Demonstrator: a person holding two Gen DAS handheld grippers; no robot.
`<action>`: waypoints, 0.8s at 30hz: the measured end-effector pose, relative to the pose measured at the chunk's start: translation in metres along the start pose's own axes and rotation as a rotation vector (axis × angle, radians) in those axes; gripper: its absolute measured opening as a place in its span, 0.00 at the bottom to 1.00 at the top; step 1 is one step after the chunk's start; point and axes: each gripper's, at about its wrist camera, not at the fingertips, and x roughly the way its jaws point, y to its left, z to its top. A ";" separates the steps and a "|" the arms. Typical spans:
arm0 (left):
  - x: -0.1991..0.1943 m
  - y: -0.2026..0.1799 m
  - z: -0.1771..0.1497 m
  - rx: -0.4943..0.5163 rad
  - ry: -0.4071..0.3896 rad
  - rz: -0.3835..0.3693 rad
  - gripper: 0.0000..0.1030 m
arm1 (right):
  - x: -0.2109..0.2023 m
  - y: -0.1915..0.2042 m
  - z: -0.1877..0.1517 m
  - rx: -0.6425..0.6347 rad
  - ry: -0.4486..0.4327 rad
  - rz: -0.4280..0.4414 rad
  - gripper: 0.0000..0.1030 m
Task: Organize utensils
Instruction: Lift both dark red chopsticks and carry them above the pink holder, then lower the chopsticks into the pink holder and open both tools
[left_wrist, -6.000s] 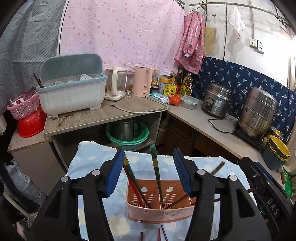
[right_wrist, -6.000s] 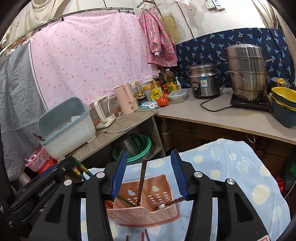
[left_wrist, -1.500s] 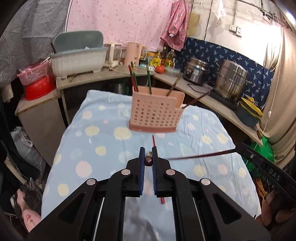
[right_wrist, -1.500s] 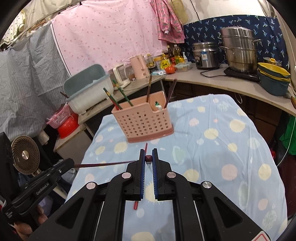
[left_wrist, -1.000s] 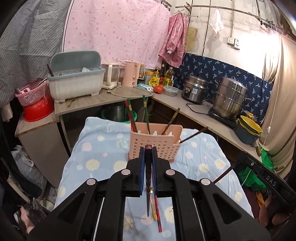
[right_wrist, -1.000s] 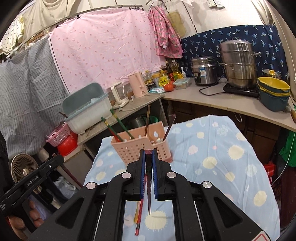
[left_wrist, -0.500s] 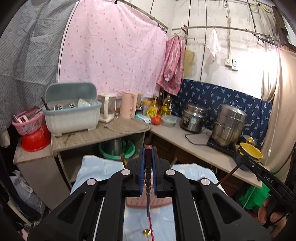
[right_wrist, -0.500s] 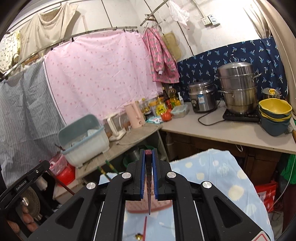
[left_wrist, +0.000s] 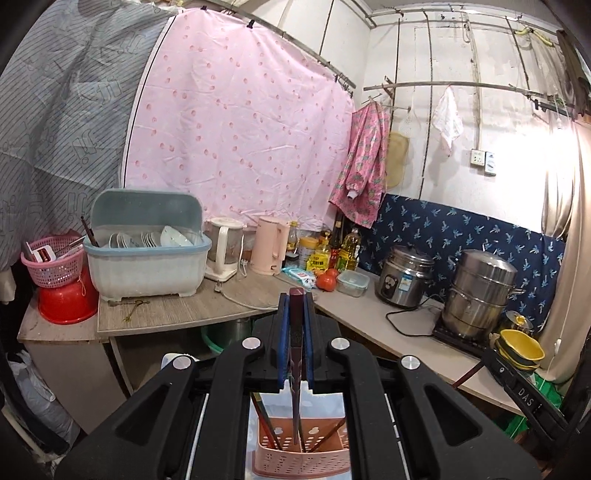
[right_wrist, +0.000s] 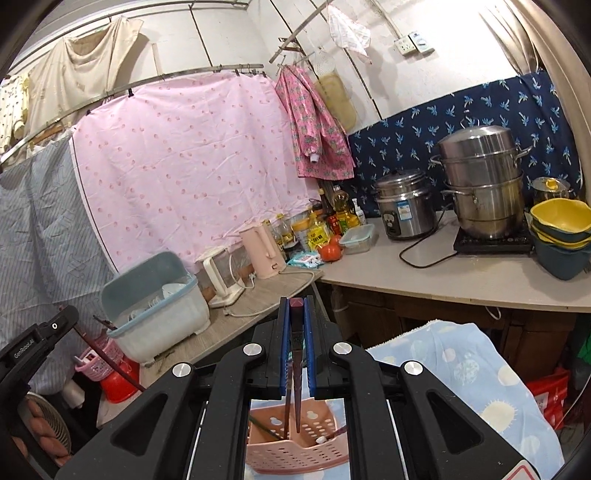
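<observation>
My left gripper (left_wrist: 296, 299) is shut on a dark red chopstick (left_wrist: 295, 369) that hangs point down into the pink perforated utensil holder (left_wrist: 301, 456). My right gripper (right_wrist: 296, 304) is shut on another dark red chopstick (right_wrist: 296, 373), its tip down inside the same holder (right_wrist: 295, 450). Several chopsticks stand in the holder's compartments. The holder sits on a blue spotted cloth (right_wrist: 469, 373). The right gripper's body shows at the lower right of the left wrist view (left_wrist: 524, 391); the left gripper's body shows at the left of the right wrist view (right_wrist: 33, 343).
Behind the table runs a counter (left_wrist: 177, 314) with a dish rack (left_wrist: 147, 251), a pink kettle (left_wrist: 271, 245), bottles, a rice cooker (left_wrist: 404, 280), a steel steamer pot (left_wrist: 480, 291) and stacked bowls (right_wrist: 561, 229). A pink basket (left_wrist: 51, 262) sits at far left.
Both grippers picked up chopsticks from the cloth, rose and tilted upright, and now hold them with tips lowered into the holder.
</observation>
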 end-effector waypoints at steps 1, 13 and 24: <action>0.004 0.001 -0.002 -0.002 0.006 0.004 0.07 | 0.005 -0.001 -0.002 -0.002 0.009 -0.005 0.07; 0.055 0.020 -0.047 -0.026 0.133 0.044 0.07 | 0.057 -0.007 -0.038 -0.012 0.144 -0.021 0.07; 0.074 0.035 -0.070 -0.044 0.186 0.096 0.15 | 0.073 -0.009 -0.052 -0.012 0.174 -0.049 0.33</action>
